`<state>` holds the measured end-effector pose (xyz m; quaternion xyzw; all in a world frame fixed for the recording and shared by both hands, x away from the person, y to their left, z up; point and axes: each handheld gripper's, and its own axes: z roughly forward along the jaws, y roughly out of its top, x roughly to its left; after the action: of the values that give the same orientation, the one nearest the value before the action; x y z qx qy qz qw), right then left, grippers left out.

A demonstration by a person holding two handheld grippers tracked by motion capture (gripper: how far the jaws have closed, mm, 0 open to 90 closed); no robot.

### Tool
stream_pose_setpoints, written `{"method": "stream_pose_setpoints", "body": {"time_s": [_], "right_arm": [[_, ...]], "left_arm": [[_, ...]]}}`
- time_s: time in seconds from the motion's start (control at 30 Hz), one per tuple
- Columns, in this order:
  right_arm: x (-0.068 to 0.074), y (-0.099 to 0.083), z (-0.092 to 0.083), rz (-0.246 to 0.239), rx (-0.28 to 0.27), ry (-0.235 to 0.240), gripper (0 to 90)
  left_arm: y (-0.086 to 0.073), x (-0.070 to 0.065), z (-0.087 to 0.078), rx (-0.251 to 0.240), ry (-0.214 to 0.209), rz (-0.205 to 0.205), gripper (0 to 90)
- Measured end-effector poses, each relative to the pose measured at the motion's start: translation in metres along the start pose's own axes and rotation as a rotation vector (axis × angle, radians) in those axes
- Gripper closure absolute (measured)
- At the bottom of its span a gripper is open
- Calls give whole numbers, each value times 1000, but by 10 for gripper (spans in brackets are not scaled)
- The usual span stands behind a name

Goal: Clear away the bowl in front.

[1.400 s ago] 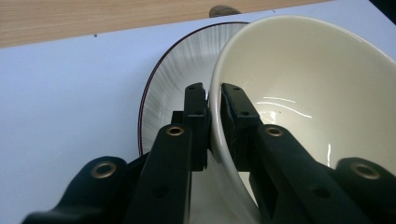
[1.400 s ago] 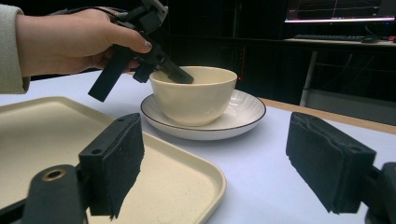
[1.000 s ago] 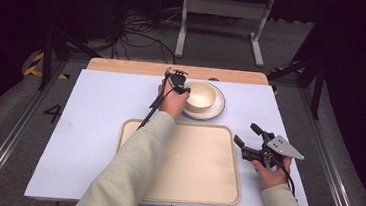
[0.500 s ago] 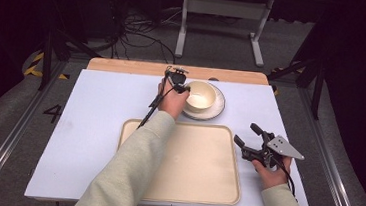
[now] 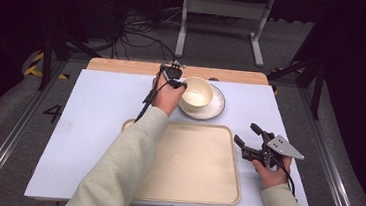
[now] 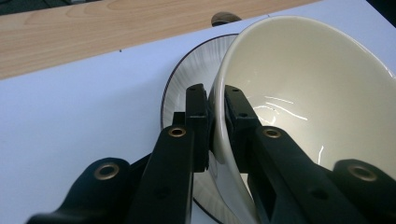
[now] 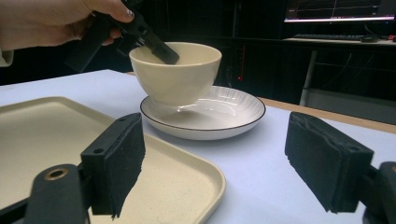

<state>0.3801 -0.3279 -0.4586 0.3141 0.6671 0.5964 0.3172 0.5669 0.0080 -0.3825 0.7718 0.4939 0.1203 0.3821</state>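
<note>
Our left gripper (image 6: 215, 116) has its jaws clamped on the bowl (image 6: 303, 93) rim, tilted above the plate (image 7: 205, 116), while our right gripper (image 7: 215, 163) holds its jaws wide.

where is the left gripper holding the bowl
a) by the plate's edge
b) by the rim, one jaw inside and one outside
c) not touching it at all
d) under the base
b: the left gripper is clamped on the rim of the bowl, one jaw inside and one outside, above the plate.
</note>
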Motion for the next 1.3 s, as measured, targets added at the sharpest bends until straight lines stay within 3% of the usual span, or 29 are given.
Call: {"method": "stream_pose_setpoints", "body": {"time_s": [0.6, 0.93, 1.3], "right_arm": [[0, 0, 1, 2, 6, 1, 202], [0, 0, 1, 4, 10, 3, 202], [-1, 1, 2, 4, 15, 8, 202]], "left_arm": [[9, 3, -47, 7, -37, 50, 826], [6, -1, -75, 33, -77, 126, 825], [-3, -8, -96, 64, -123, 183, 824]]}}
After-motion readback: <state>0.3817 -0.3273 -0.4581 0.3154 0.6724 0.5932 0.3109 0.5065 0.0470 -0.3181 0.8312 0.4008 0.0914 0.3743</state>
